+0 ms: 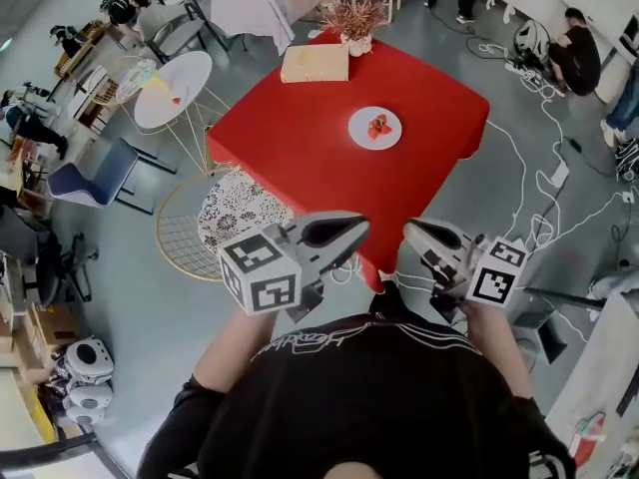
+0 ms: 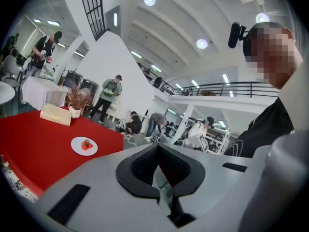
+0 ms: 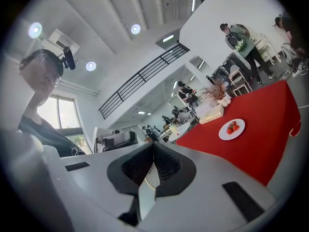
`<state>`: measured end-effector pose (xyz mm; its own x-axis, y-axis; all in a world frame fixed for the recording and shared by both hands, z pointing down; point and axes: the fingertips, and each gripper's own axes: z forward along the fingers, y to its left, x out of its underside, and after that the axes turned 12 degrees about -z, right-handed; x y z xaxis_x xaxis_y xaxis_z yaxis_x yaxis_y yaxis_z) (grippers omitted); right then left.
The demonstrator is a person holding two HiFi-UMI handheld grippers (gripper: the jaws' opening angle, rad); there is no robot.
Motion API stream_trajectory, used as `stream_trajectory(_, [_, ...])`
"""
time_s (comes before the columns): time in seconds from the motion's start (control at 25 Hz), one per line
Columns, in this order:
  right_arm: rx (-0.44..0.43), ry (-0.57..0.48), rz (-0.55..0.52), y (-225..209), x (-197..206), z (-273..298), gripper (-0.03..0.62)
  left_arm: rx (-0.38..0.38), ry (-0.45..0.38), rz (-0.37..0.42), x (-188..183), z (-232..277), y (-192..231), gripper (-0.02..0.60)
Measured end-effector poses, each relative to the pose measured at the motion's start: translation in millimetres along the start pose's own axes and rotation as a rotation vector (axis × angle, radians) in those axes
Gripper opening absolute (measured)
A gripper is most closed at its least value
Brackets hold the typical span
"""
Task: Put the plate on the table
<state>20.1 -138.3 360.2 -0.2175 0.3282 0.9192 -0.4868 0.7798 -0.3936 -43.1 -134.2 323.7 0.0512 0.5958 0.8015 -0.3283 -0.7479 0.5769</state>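
A white plate (image 1: 375,128) with strawberries on it rests on the red table (image 1: 300,138), right of the middle. The same plate (image 2: 84,146) shows in the left gripper view and again, as the plate (image 3: 231,129), in the right gripper view. Both grippers are held close to the person's chest, short of the table's near corner. My left gripper (image 1: 344,232) is shut with nothing between its jaws, which meet in its own view (image 2: 157,148). My right gripper (image 1: 419,232) is shut and empty too, its jaws pressed together (image 3: 153,145).
A pale box (image 1: 315,63) and a dried plant in a white pot (image 1: 354,18) stand at the table's far side. A round white table (image 1: 172,90) and a wire chair (image 1: 215,218) are to the left. Cables (image 1: 544,168) lie on the floor at right, with people around the room.
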Motion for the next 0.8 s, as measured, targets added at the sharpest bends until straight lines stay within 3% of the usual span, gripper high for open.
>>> stream_trajectory(0.32, [0.033, -0.007, -0.065, 72, 10, -23, 0.008, 0.038, -0.052, 0.021, 26, -49, -58, 0.007])
stream_trajectory(0.8, [0.016, -0.025, -0.068, 103, 13, -42, 0.008, 0.006, -0.082, 0.002, 50, -64, -80, 0.008])
